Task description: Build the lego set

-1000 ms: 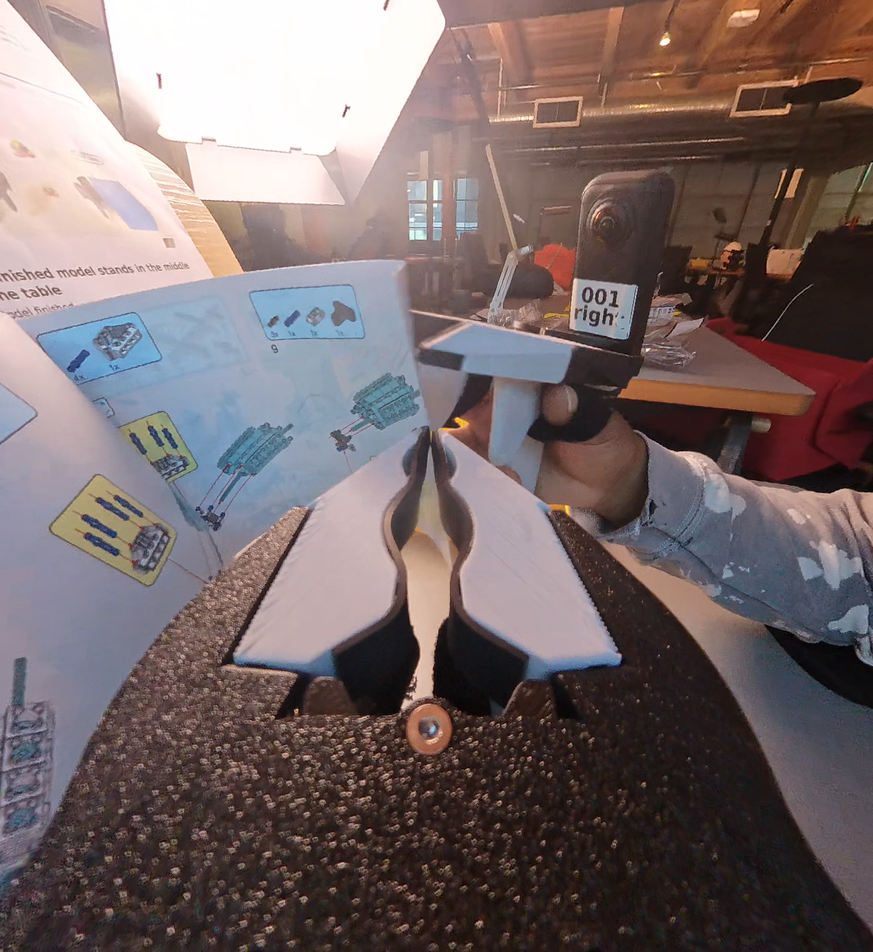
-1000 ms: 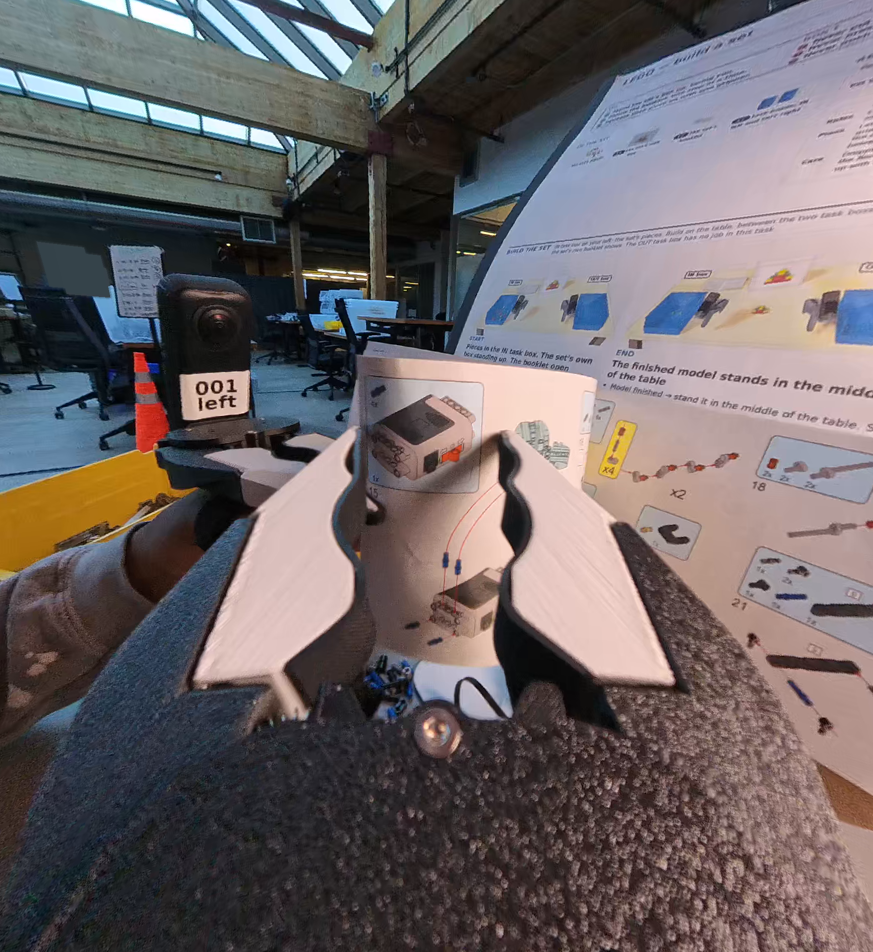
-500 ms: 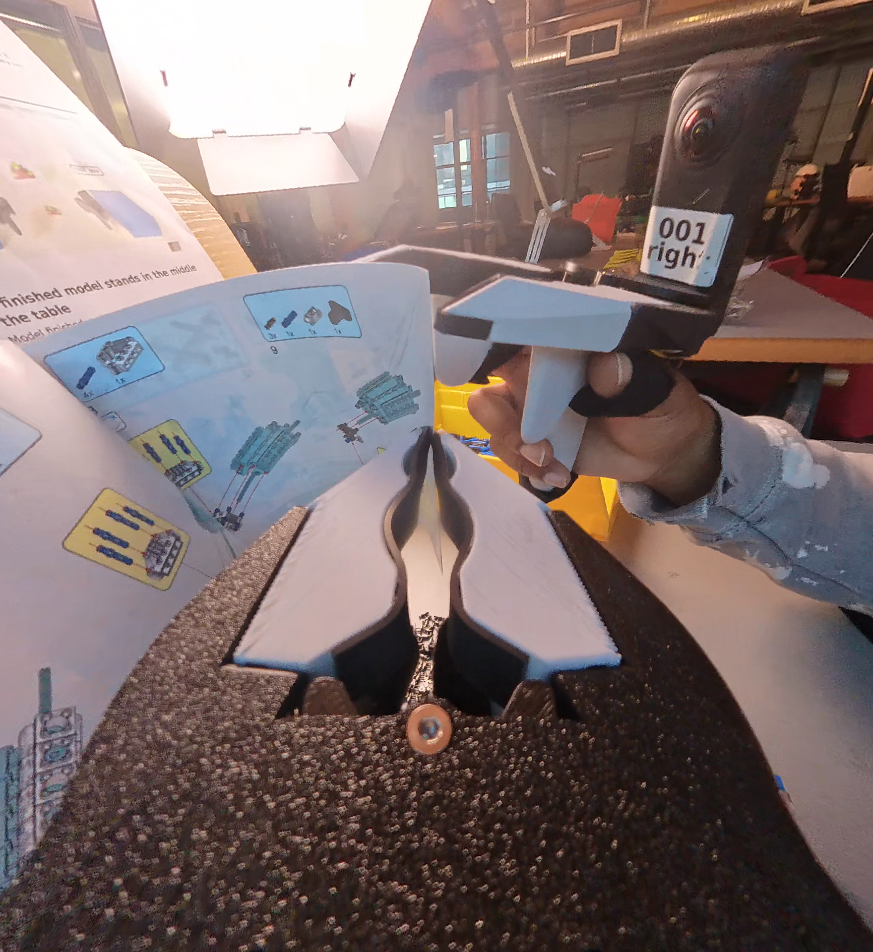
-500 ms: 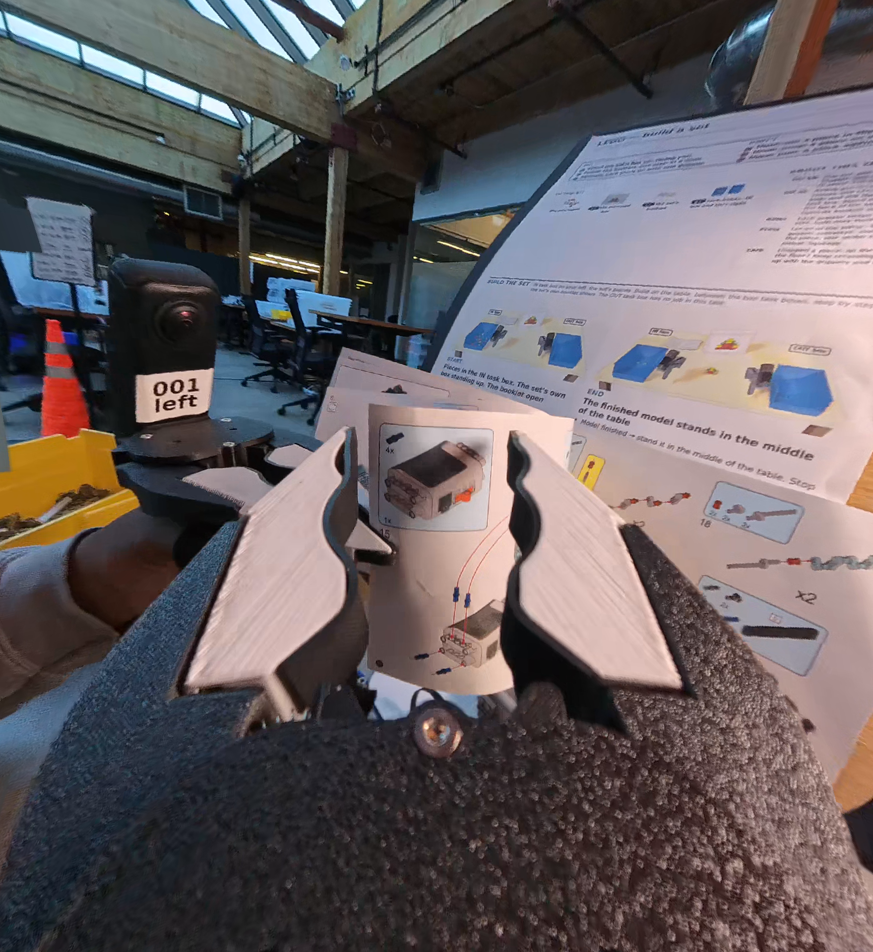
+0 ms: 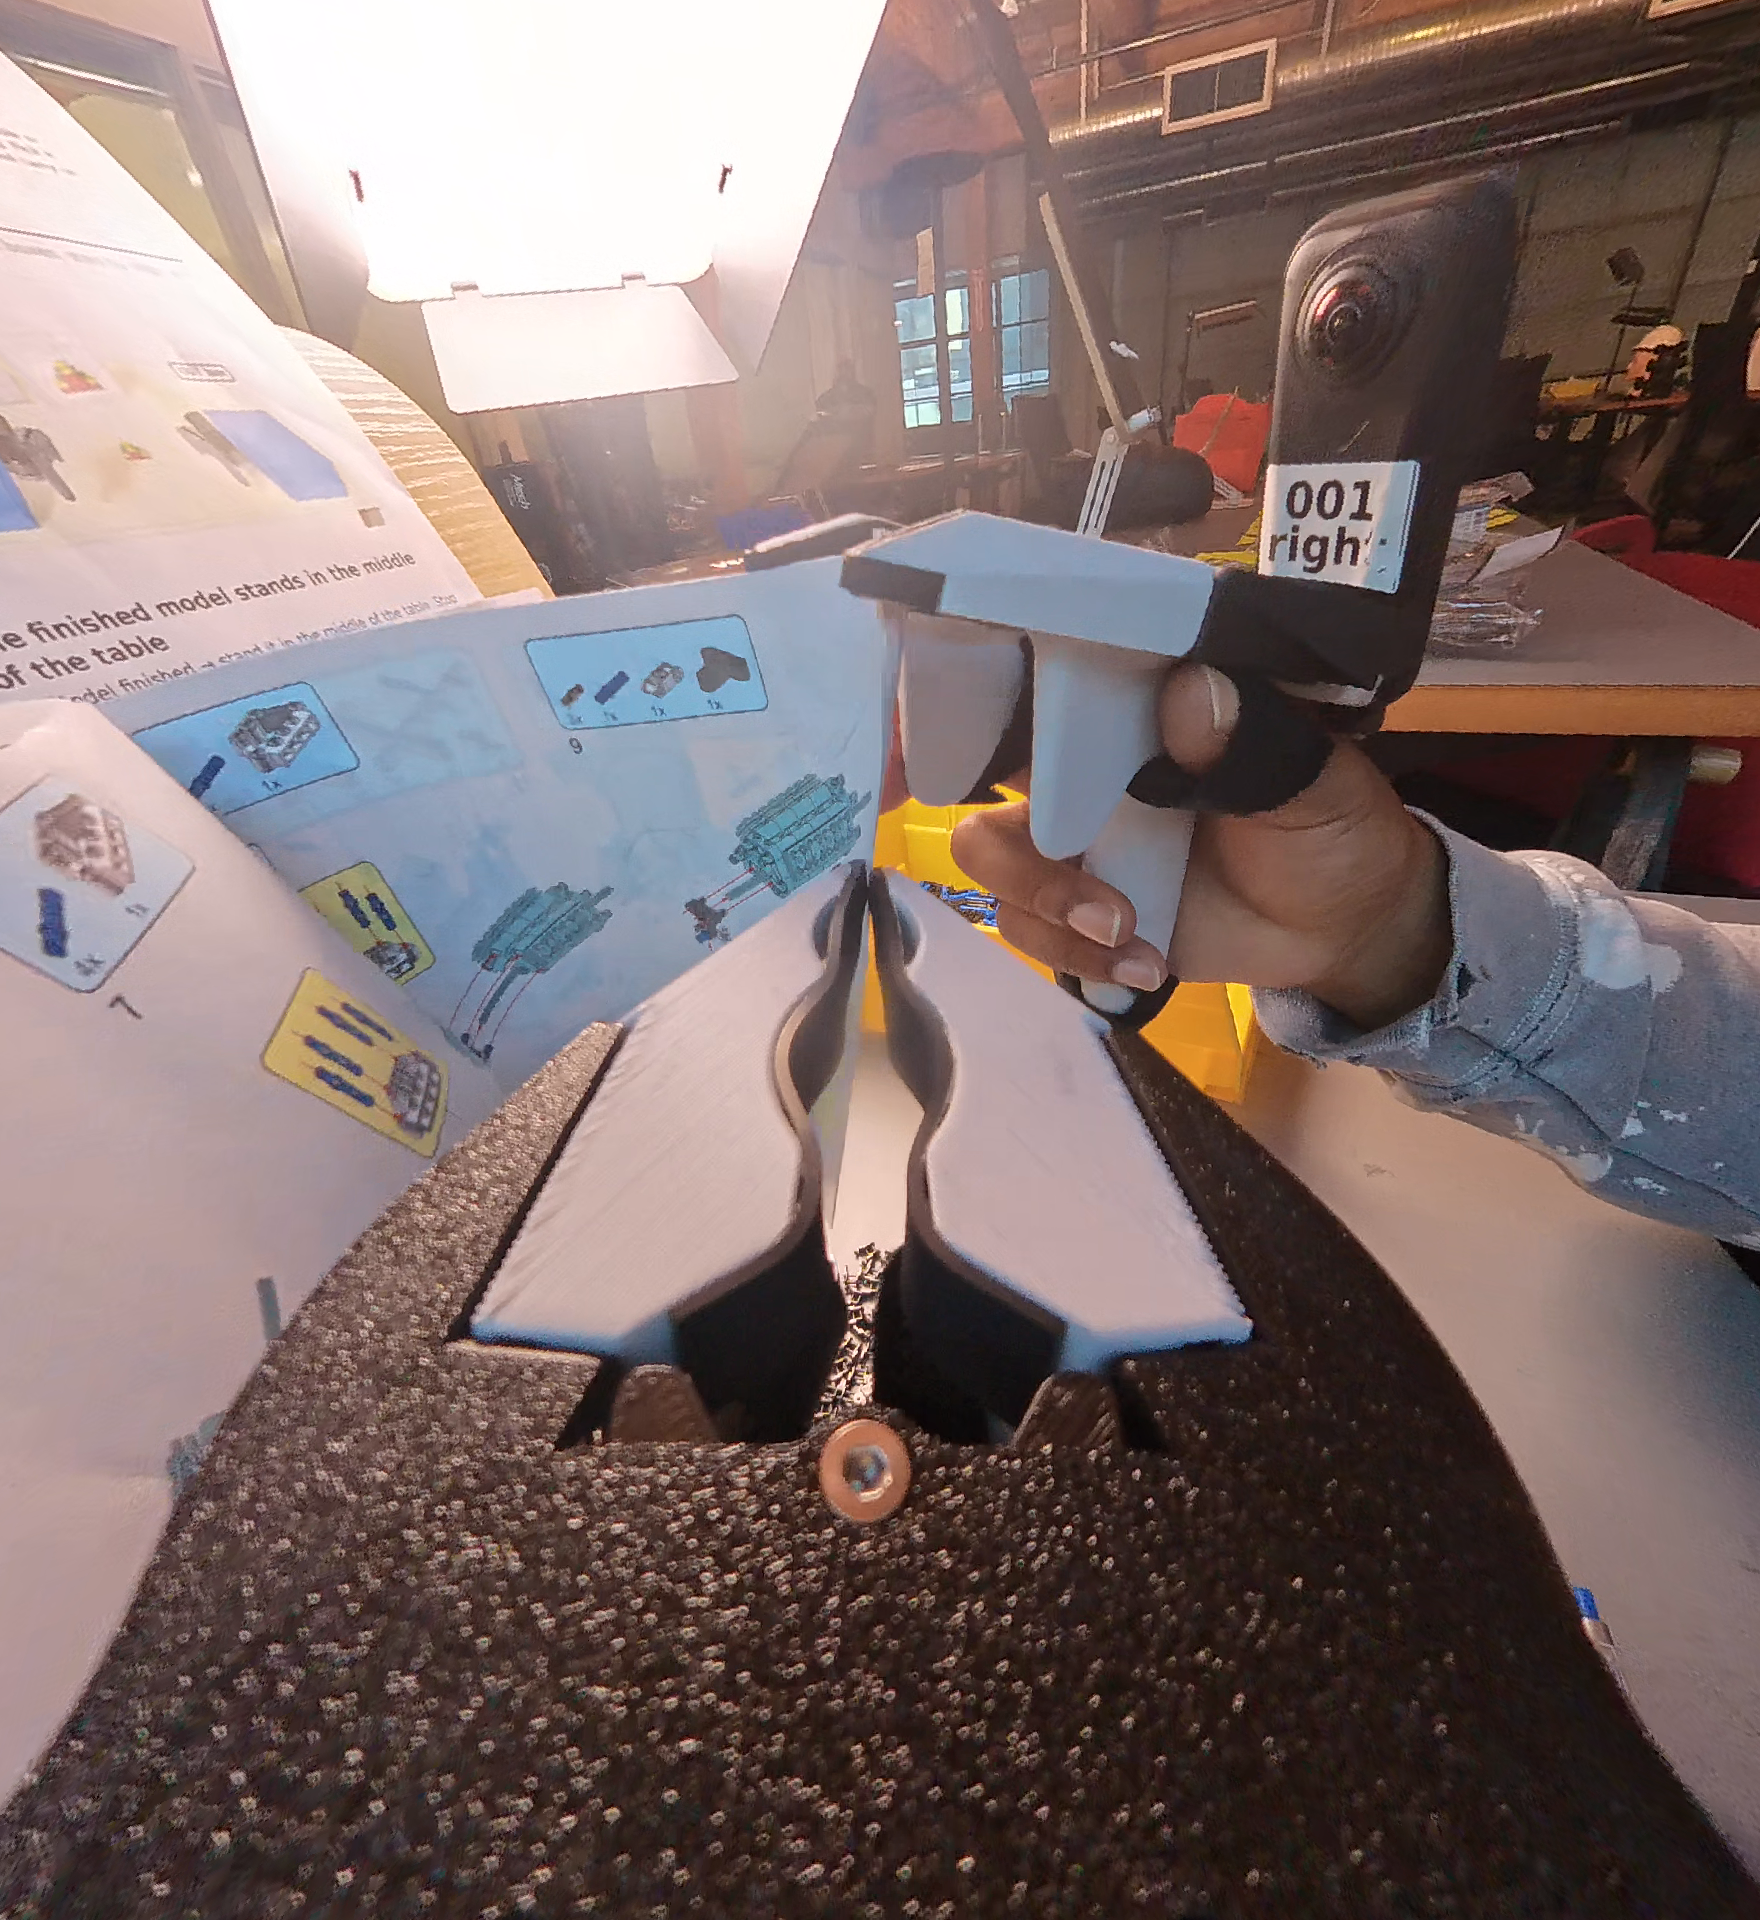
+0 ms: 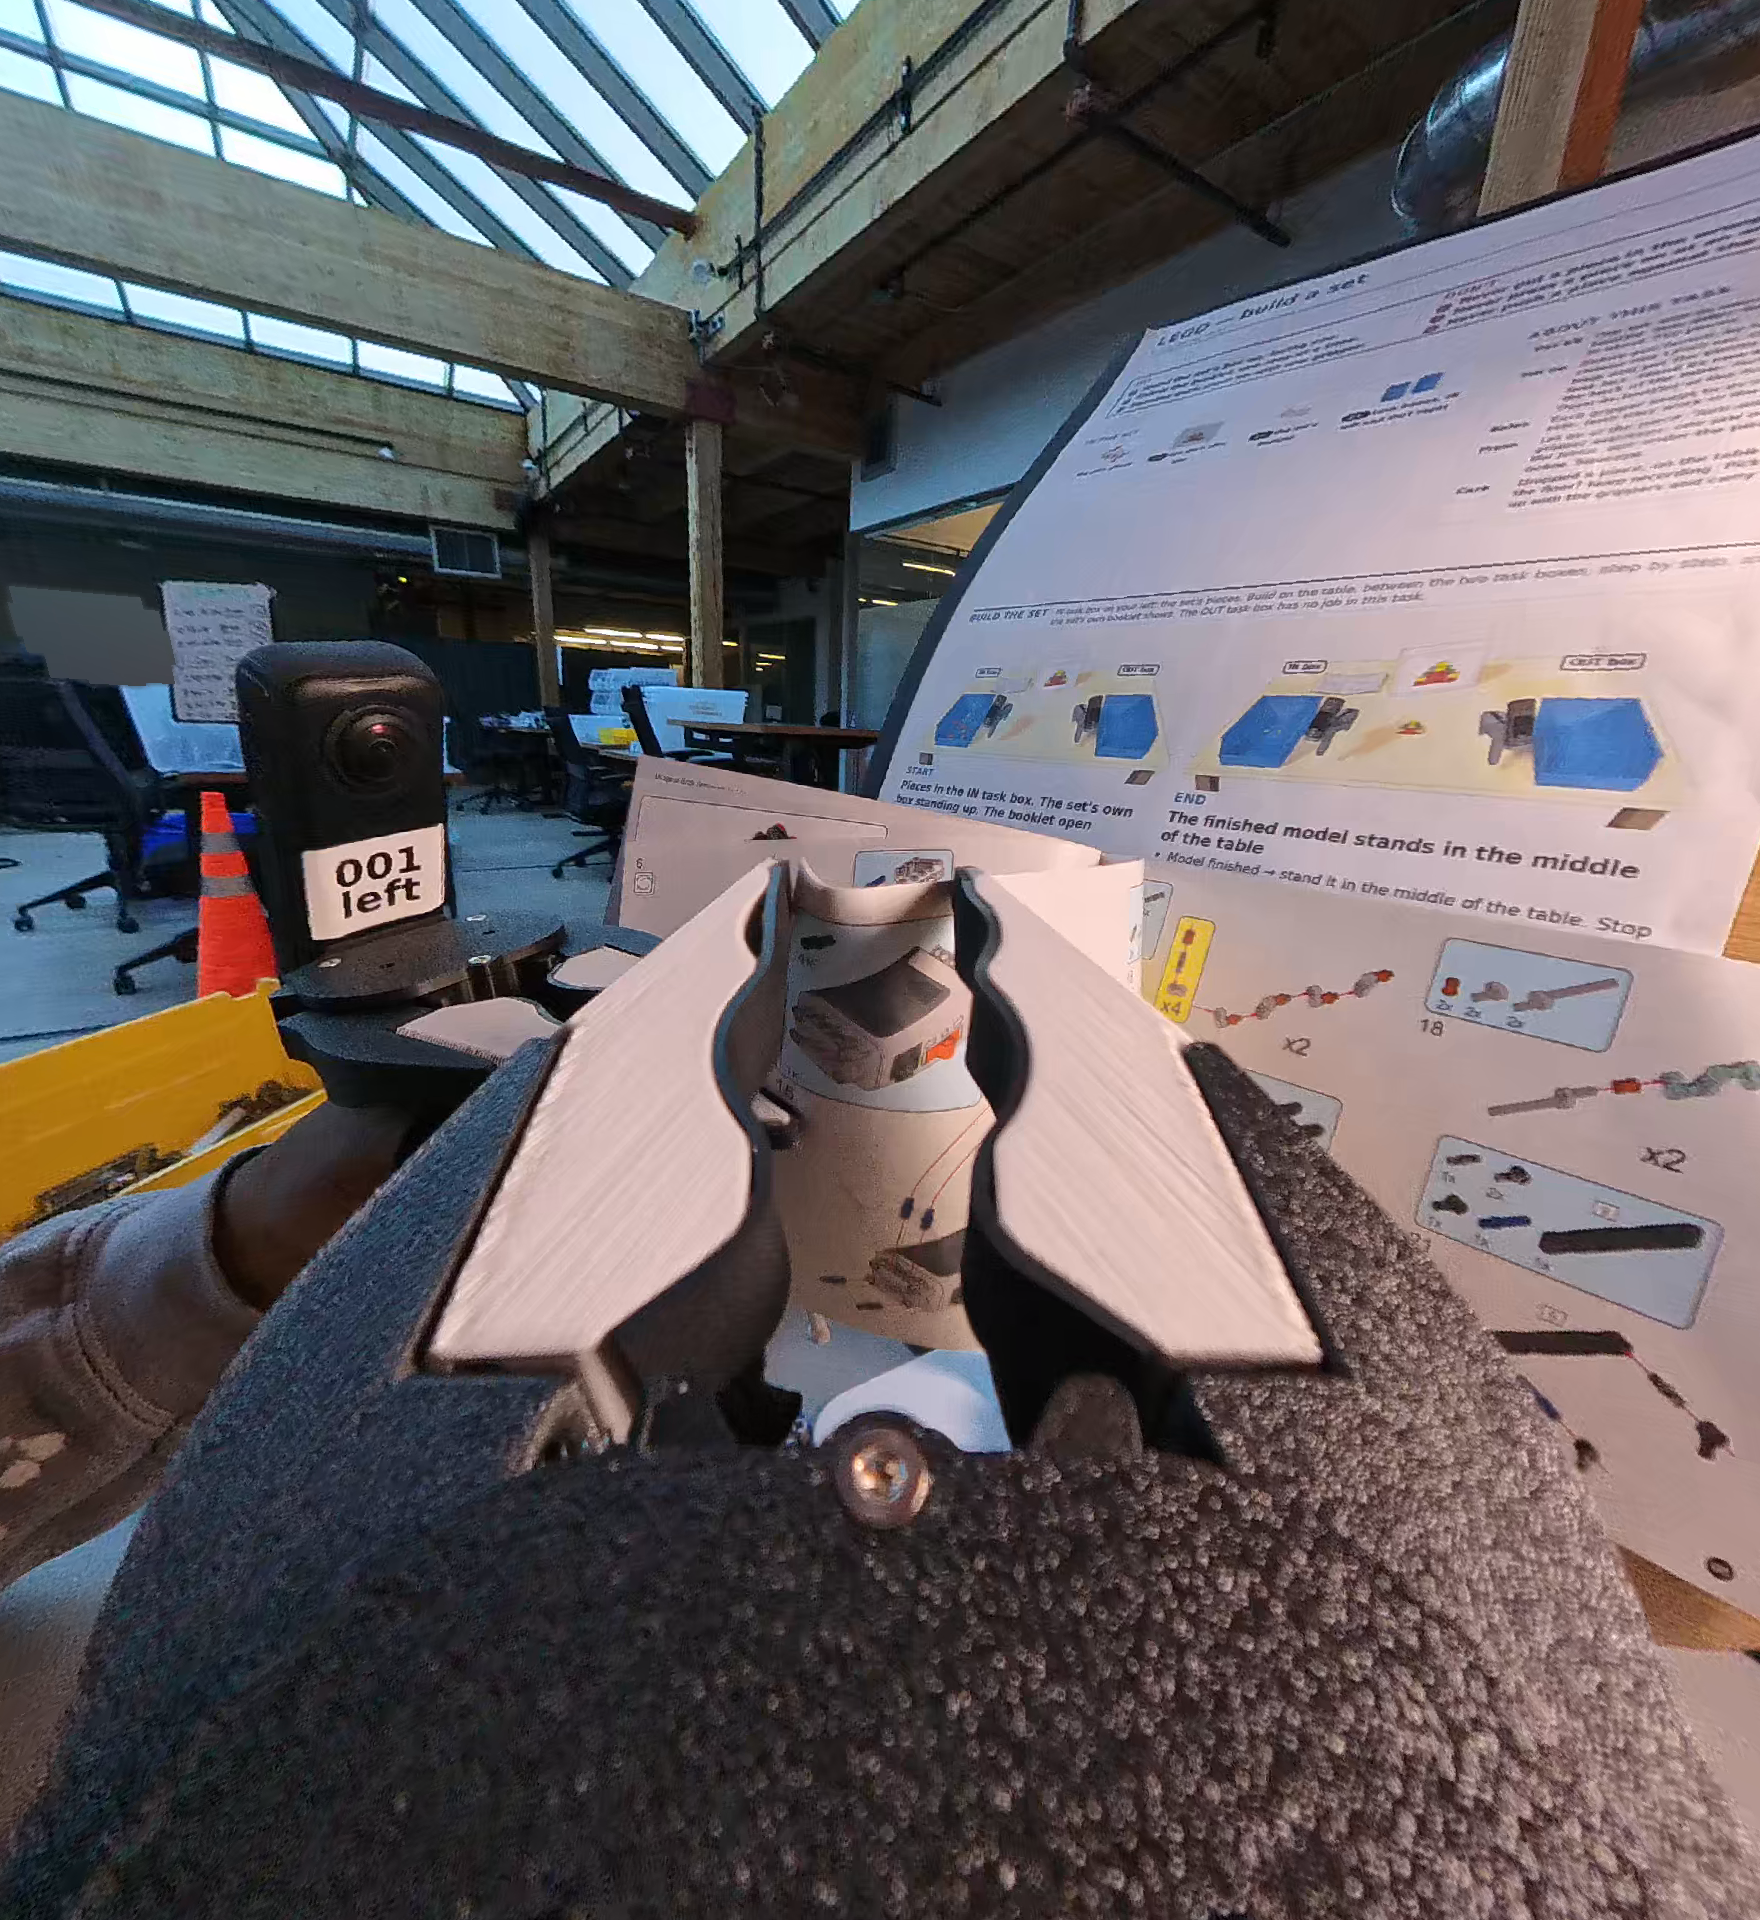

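Workshop beams overhead; above the pale worktop [image 5: 1478,1351], the left tool [image 5: 868,883] pinches an instruction booklet [image 5: 543,790] page edge, while the right tool [image 6: 871,883] gapes wide around another page.

We are looking at print on a large white instruction sheet [image 6: 1375,644] at the far right, and at numbered steps in an open booklet [image 5: 595,790] near us. A white label [image 5: 1338,528] is showing on a black camera [image 5: 1375,312], and a handwritten sheet [image 6: 216,644] is hanging far left.

Orange cone [image 6: 224,904] beyond yellow bin [image 6: 76,1117]; office chairs [image 6: 55,790] behind; instruction poster [image 6: 1427,665] right.
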